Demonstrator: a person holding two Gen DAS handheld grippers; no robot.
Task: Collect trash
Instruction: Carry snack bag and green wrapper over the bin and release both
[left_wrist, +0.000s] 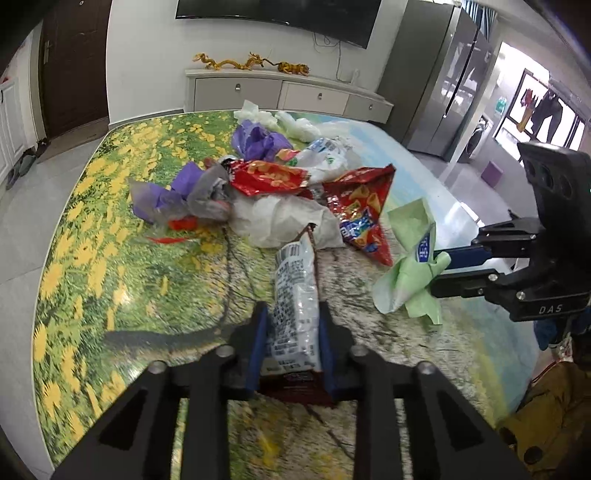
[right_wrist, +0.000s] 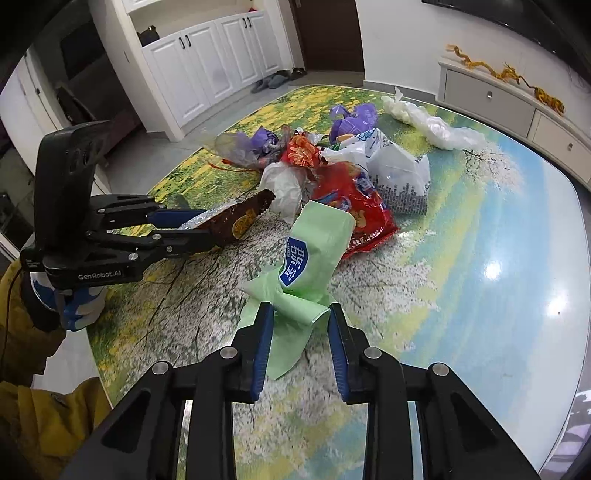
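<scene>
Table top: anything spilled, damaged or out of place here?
Yes. A heap of crumpled bags and torn snack wrappers litters the flower-print table, including a ripped-open red chip bag. No liquid spill shows. Each gripper has a wrapper between its fingers.

Glossy tabletop (right_wrist: 498, 258); crinkled plastic wrappers (right_wrist: 354, 206)

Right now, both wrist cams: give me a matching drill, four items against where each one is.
Items:
1. green wrapper
2. brown and silver wrapper
3. red chip bag
4. golden dragon figures

Places:
A. on the white cabinet by the wall
B. pinched in the left claw
C. lying on the table, no claw on it
D. pinched in the right claw

Pairs: 1-D, 2-B, 3-C, 4-A
</scene>
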